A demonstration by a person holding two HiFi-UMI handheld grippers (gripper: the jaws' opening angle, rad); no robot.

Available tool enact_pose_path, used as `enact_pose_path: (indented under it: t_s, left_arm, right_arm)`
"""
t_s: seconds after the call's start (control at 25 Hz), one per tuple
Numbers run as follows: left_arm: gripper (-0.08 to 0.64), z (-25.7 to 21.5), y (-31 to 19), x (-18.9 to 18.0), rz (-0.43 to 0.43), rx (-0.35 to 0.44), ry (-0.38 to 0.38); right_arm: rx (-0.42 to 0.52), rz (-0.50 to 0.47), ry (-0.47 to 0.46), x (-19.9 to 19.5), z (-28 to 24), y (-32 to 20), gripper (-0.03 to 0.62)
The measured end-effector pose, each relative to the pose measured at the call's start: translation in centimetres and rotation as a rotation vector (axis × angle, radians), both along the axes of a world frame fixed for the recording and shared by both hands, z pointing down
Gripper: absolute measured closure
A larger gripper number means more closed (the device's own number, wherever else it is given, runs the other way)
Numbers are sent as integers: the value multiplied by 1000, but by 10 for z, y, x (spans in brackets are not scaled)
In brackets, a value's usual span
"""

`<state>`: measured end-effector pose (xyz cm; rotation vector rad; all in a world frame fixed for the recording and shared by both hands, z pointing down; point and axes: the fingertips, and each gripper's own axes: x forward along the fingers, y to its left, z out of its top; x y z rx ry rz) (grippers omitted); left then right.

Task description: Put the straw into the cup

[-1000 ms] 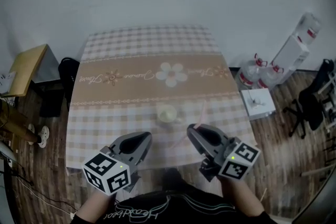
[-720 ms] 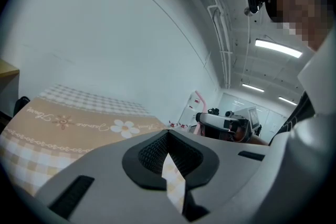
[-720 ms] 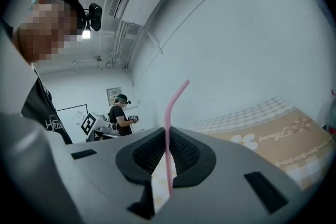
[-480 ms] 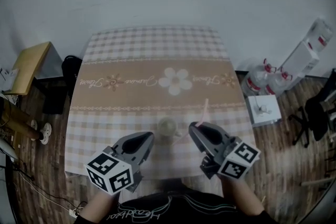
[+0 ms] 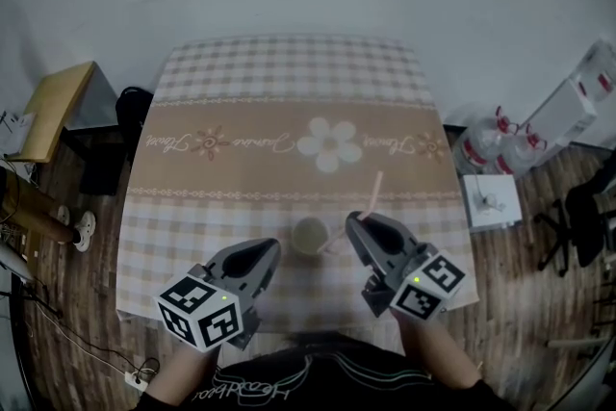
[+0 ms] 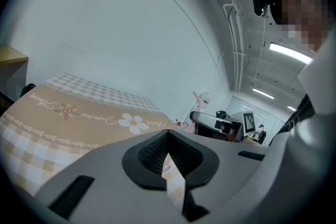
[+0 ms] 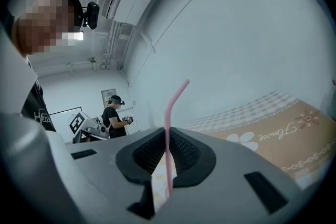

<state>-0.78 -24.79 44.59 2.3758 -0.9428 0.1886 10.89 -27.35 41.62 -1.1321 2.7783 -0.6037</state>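
A pale cup (image 5: 308, 235) stands on the checked tablecloth (image 5: 289, 82) near the table's front edge. My right gripper (image 5: 354, 224) is just right of it, shut on a pink bent straw (image 5: 371, 197). The straw slants from upper right down toward the cup's right rim; whether its lower end touches the rim is unclear. In the right gripper view the straw (image 7: 168, 123) rises upright between the closed pads of my right gripper (image 7: 167, 139). My left gripper (image 5: 271, 252) sits left of and slightly nearer than the cup, with nothing in it, and its jaws (image 6: 168, 136) meet.
A wooden side table (image 5: 56, 109) and a black bag (image 5: 132, 103) stand left of the table. Water bottles (image 5: 500, 144), a white box (image 5: 491, 199) and an office chair (image 5: 587, 217) are on the right. Another person (image 7: 113, 112) stands in the background.
Both grippers have moved forward toward the cup, the right one carrying the straw. The cup now lies between the two gripper tips, and the straw's lower end is near its right rim.
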Motion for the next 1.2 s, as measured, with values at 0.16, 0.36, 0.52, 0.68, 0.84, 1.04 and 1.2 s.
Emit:
enact_pose_path:
  t_s: [0.16,0.36,0.52,0.68,0.84,1.04,1.2]
  left_arm:
    - [563,5,-8,-4,-16,-26,20]
    - [563,18,-18,-9,-38,-57,22]
    - [563,29,-23,-11,-46,-82,24]
    - [563,39,-30,-16,-58,-103,20]
    - [563,47,-32,-17,-67,-124,16]
    - [563,52,-37,-20,-74,-137,17]
    - [563,56,-40,-23,-78,-146,17]
  right_arm:
    - [-24,27,19,1,22,-16,563]
    - [-62,21,30,-4,47,-29,565]
    - [-101,-4,49,-12,67,-32,565]
    - [-141,-31,69,-19,88,-33,565]
    - [-180,-63,107,-24,107,-30,565]
    - [-206,-69,101,-23,114,-35,565]
    - [-225,-64,92,-20,119,-40,565]
